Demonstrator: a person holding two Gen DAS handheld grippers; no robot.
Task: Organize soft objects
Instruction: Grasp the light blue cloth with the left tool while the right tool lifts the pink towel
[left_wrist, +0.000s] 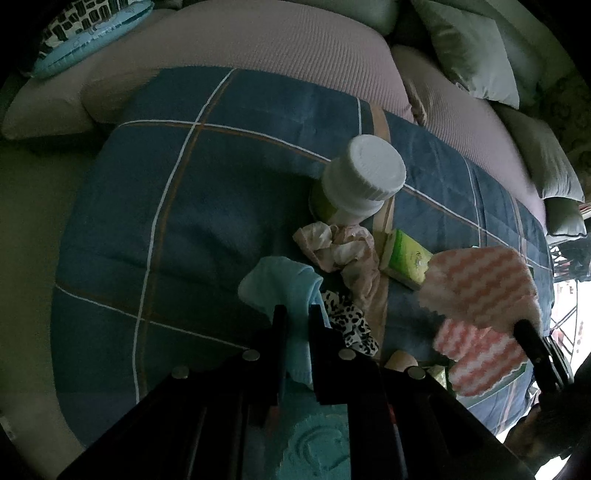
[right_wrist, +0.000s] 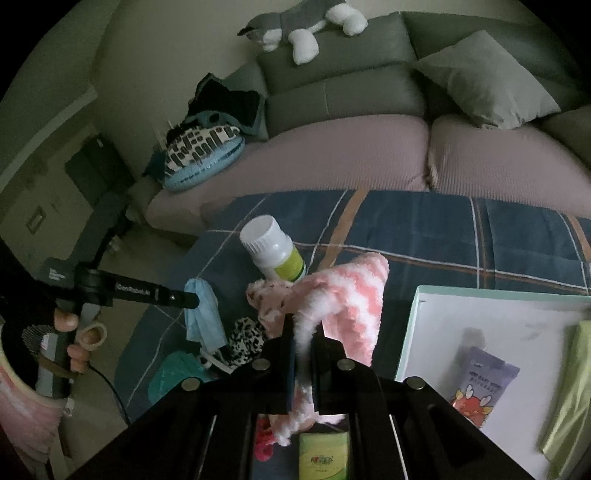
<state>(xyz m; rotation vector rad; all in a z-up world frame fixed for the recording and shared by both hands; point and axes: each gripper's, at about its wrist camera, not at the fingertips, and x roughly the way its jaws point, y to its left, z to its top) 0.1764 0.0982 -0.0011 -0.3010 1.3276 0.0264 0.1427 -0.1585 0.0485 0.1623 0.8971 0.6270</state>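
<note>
Our right gripper (right_wrist: 303, 332) jaws pinch the fluffy pink-and-white striped cloth (right_wrist: 343, 295), draped ahead of them; our left gripper (left_wrist: 295, 314) jaws clamp the limp light-blue cloth (left_wrist: 280, 284). Both look light and floppy; edge grips suit.

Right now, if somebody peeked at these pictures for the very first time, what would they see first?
Probably the fluffy pink-and-white striped cloth, pinched in the right gripper above the blue plaid blanket. Next, the white-capped plastic bottle standing behind the pile of small cloths, and the light blue cloth held by the left gripper.
</note>
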